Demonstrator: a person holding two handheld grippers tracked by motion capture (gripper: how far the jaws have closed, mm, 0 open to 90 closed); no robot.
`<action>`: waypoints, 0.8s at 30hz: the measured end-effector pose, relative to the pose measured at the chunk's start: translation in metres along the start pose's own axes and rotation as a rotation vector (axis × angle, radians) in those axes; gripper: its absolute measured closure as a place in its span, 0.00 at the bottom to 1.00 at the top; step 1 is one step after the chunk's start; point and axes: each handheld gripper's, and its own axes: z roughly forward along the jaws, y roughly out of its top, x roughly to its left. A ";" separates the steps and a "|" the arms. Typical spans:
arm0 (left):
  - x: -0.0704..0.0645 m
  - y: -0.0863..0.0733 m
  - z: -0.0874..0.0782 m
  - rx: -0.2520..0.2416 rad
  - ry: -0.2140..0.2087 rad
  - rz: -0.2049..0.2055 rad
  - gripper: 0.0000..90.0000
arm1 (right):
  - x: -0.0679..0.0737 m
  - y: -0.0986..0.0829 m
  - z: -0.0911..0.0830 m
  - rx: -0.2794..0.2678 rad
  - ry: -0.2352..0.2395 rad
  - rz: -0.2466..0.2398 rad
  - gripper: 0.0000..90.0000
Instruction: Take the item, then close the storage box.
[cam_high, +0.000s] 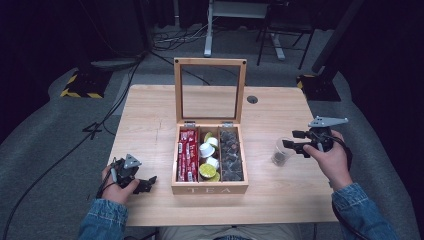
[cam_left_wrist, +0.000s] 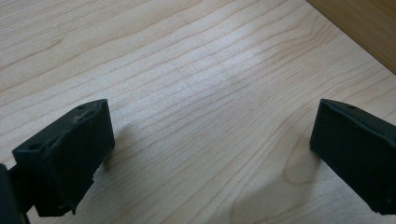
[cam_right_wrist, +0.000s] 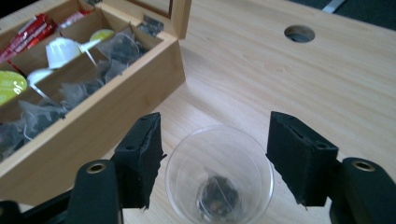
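Straddling clear cup with my right gripper, jaws wide, teabag inside; left gripper wide over table.

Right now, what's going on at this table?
A person sits with tongs in each hand. The right tongs are open on either side of a clear plastic cup with a dark tea bag inside, beside the open wooden tea box. The left tongs rest open over the bare light wooden table, holding nothing.

Clear glossy plastic cup, wooden table
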 end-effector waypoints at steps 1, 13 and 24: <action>0.000 0.000 0.000 0.000 0.000 0.000 0.00 | 0.000 0.002 0.000 -0.010 0.003 0.001 0.39; 0.000 0.000 0.000 -0.001 0.003 0.000 0.00 | 0.002 0.032 -0.004 -0.091 0.005 -0.018 0.38; -0.001 0.000 0.000 -0.001 0.005 -0.002 0.00 | 0.006 0.073 -0.005 -0.158 0.034 -0.037 0.38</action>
